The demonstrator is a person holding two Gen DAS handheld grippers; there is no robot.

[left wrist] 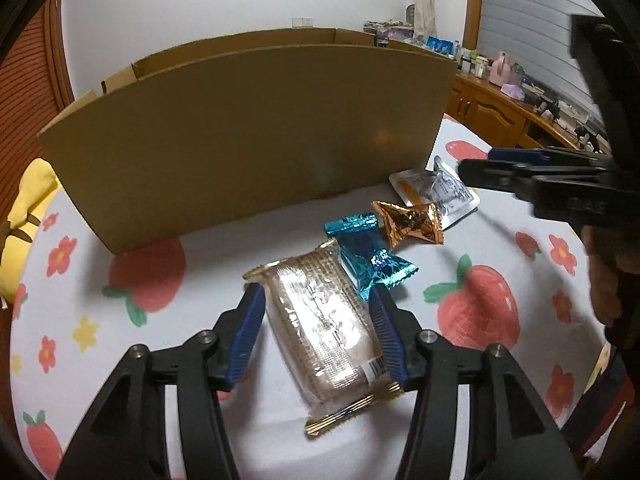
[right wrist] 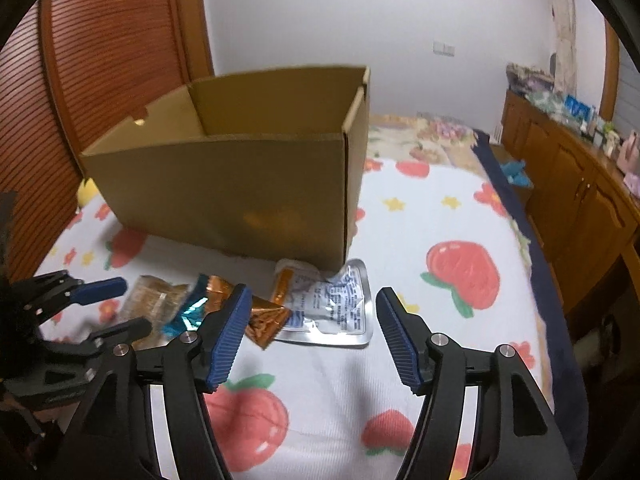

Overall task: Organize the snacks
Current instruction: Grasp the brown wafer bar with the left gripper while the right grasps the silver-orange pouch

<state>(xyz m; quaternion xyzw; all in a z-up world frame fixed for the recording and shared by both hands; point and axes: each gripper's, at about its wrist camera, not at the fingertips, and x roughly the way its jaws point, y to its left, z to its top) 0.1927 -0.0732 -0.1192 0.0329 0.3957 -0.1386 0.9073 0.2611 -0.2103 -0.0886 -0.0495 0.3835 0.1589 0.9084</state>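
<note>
one cardboard box [left wrist: 248, 136], four snack packets: one clear cracker pack [left wrist: 324, 320], one blue foil pack [left wrist: 366, 254], one orange foil pack [left wrist: 412, 222], one silver pouch [left wrist: 440, 192], two grippers, left [left wrist: 316, 300], right [right wrist: 312, 300]

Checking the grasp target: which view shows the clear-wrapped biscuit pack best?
The left wrist view: the biscuit pack lies whole between the open left claw. In the right wrist view it is blurred and partly hidden behind other snacks.
</note>
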